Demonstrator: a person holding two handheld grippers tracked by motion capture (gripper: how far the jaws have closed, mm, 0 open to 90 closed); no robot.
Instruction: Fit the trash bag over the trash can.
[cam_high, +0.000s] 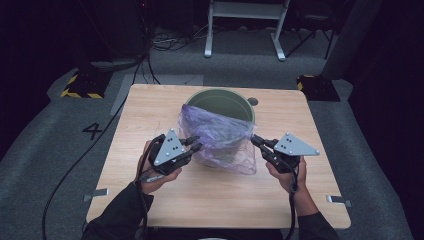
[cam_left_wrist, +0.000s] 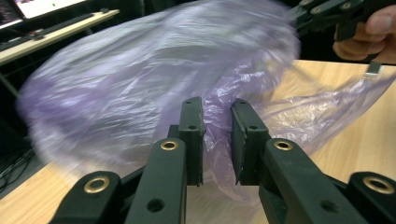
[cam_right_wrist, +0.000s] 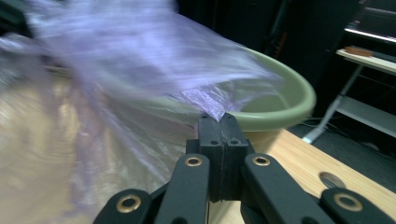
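Note:
A pale green bucket (cam_high: 220, 95) stands on the far middle of the wooden table (cam_high: 150, 115). A thin purple plastic bag (cam_high: 215, 137) drapes across its near rim and down its front. My left gripper (cam_high: 196, 143) is at the bag's left side. In the left gripper view its jaws (cam_left_wrist: 217, 109) stand a little apart, with a fold of the bag (cam_left_wrist: 140, 79) hanging in the gap. My right gripper (cam_high: 254, 140) is at the bag's right corner. In the right gripper view it (cam_right_wrist: 223, 116) is shut on the bag's edge (cam_right_wrist: 208, 105), just in front of the bucket's rim (cam_right_wrist: 289, 93).
A round hole (cam_high: 253, 101) lies in the tabletop behind the bucket on the right. Metal brackets (cam_high: 97, 194) (cam_high: 339, 200) stick out at the near corners. Past the table are a white frame (cam_high: 245, 25), floor cables (cam_high: 165, 42) and dark stands.

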